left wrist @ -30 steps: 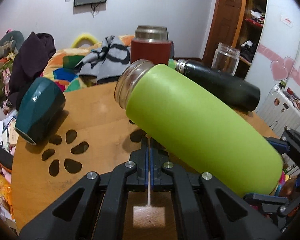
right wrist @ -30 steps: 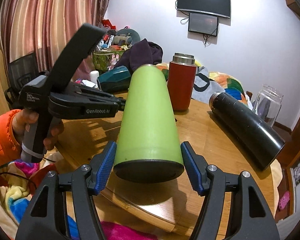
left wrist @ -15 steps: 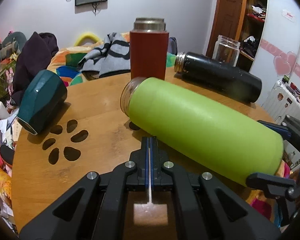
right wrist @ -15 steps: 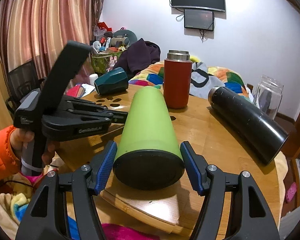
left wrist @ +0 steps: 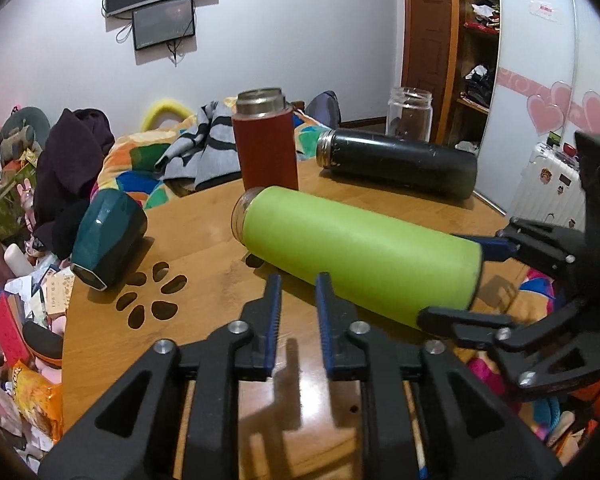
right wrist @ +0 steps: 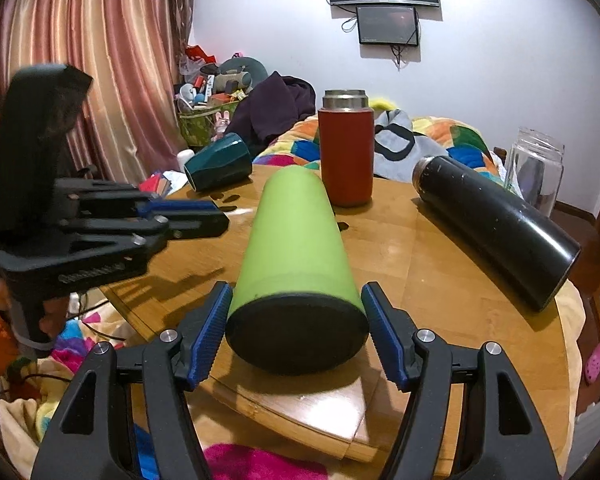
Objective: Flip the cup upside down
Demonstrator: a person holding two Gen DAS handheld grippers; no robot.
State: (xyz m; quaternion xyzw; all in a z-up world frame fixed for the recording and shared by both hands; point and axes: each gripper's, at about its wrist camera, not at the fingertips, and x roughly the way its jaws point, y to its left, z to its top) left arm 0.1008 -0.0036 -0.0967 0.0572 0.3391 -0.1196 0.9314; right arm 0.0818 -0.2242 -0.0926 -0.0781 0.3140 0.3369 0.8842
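Note:
A tall lime-green cup (left wrist: 360, 248) lies on its side on the round wooden table (left wrist: 196, 240), its open mouth toward the red cup. In the right wrist view its black base (right wrist: 296, 334) faces me. My right gripper (right wrist: 296, 332) straddles the base with its blue pads (right wrist: 210, 330) close beside it; small gaps show on both sides. It also shows in the left wrist view (left wrist: 464, 280). My left gripper (left wrist: 298, 300) is partly open and empty, just in front of the cup's side. It shows at the left of the right wrist view (right wrist: 188, 216).
A red cup (left wrist: 266, 144) stands upright behind the green one. A black flask (left wrist: 396, 162) lies on its side at the back right. A dark teal cup (left wrist: 108, 236) lies at the left edge. A glass jar (left wrist: 410, 114) stands behind the table.
The green cup came down from a tilted, lifted pose to lie on the table. My left gripper opened from shut and drew back. My right gripper's pads loosened around the base.

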